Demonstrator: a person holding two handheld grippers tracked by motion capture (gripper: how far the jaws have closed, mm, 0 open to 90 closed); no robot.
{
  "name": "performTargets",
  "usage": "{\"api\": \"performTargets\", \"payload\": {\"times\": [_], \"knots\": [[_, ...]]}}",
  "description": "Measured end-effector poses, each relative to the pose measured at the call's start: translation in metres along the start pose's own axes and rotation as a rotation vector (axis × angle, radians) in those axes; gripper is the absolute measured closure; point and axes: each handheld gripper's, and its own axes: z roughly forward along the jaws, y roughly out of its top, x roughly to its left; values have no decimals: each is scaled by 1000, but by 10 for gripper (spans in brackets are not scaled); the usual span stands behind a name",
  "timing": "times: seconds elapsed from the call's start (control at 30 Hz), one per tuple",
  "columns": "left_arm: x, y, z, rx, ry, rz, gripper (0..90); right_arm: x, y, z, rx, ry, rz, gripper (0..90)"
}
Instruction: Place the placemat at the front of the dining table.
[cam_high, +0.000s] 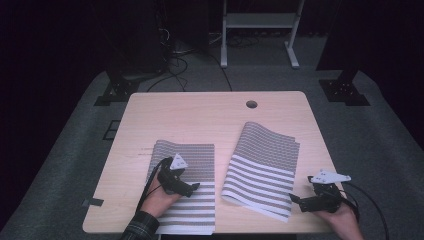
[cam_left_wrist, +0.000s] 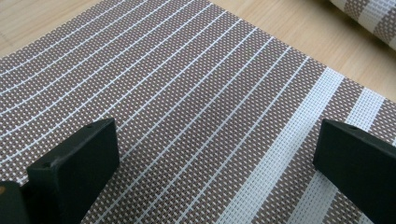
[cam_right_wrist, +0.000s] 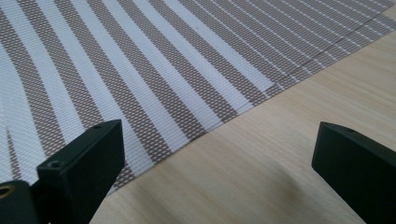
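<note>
My left gripper (cam_high: 192, 187) hovers, jaws apart, over one striped placemat (cam_high: 192, 162); my right gripper (cam_high: 296, 200), jaws apart, beside another (cam_high: 262, 167).

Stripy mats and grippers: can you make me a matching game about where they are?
Things:
1. left gripper
2. right gripper
3. right mat
4. round hole

Places:
A. near the table's far edge
B. over the left mat
C. lying at a slant, one end curling up
D. over bare wood beside a mat's edge

Pairs: 1-B, 2-D, 3-C, 4-A
</note>
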Motion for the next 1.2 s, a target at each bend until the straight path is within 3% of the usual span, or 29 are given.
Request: {"api": "performTargets", "payload": {"times": [0.17, 0.37, 0.57, 0.6, 0.63, 0.67, 0.73, 0.87, 1.07, 1.2], "knots": [[0, -2, -1, 0, 3, -2, 0, 12, 3, 2, 8, 43, -12, 24], [0, -2, -1, 0, 3, -2, 0, 31, 8, 6, 15, 114, -47, 157], [0, -2, -1, -3, 4, -3, 0, 42, 10, 4, 4, 159, -92, 475], [0, -2, -1, -3, 4, -3, 0, 42, 10, 4, 4, 159, -92, 475], [0, -2, -2, -3, 4, -4, 0, 44, 10, 5, 17, 188, -111, 596], [0, -2, -2, -3, 4, -4, 0, 44, 10, 5, 17, 188, -111, 596], [0, -2, -2, -4, 4, -4, 0, 46, 9, 6, 45, 207, -143, 792], [0, -2, -2, -5, 4, -4, 0, 46, 9, 6, 61, 209, -160, 891], [0, -2, -1, -8, 4, -4, 0, 42, 12, 7, 70, 146, -178, 896], [0, -2, -1, -8, 4, -4, 0, 32, 14, 9, 67, 128, -147, 897]]}}
